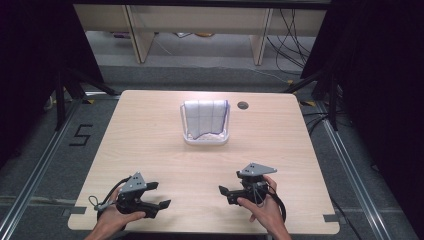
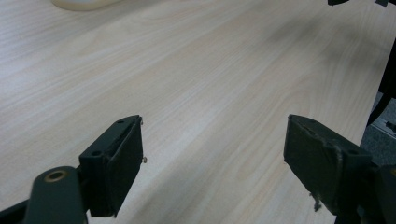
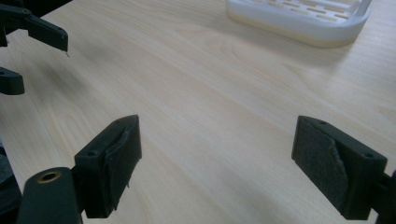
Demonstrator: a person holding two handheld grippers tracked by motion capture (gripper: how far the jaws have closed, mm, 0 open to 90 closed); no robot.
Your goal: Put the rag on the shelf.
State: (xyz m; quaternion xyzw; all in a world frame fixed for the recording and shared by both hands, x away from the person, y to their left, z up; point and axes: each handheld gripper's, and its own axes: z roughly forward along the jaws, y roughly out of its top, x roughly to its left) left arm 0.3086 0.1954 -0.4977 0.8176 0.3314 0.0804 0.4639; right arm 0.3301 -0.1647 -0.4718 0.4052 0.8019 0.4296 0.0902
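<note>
Both hands come in from the near edge, the left gripper (image 1: 159, 196) and the right gripper (image 1: 223, 194) are held low, near each other with their tips pointing inward, and each has its jaws wide apart with nothing between them.

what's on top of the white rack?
A pale checked cloth hangs over the white rack, covering its back frame. The slotted base shows in front; anything beneath the cloth is hidden.

matt pale wood table (image 1: 150, 150)
</note>
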